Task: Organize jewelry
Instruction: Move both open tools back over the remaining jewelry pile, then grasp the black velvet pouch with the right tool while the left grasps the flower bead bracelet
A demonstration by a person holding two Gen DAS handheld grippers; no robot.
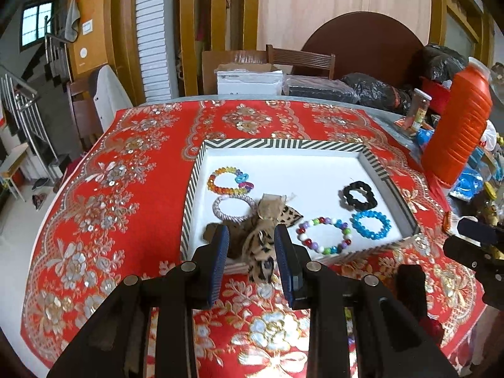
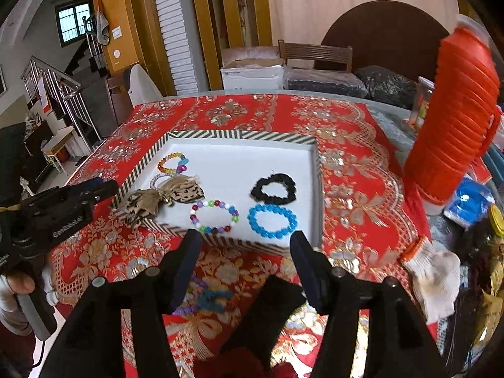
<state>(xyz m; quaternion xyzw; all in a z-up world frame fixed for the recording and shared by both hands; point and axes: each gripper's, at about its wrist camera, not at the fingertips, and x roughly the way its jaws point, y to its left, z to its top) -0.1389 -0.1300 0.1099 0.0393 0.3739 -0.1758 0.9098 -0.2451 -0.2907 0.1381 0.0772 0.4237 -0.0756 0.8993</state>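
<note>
Landmark: striped-rim tray (image 2: 220, 134) on the red-clothed bench (image 1: 132, 157). At its left near corner, the leopard-print fabric bow (image 1: 261, 236) drapes over the rim. Left gripper (image 1: 252, 236) jaws flank it; grip unclear. Right gripper (image 2: 245, 245) jaws open, empty, angled down near the glossy blue bead bracelet (image 2: 272, 221).

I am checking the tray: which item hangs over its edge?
The leopard-print bow; it drapes over the striped tray's rim, while every bracelet lies fully inside.

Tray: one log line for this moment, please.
tray | bracelets inside | bow draped over rim | left gripper open, empty | right gripper open, empty
</note>
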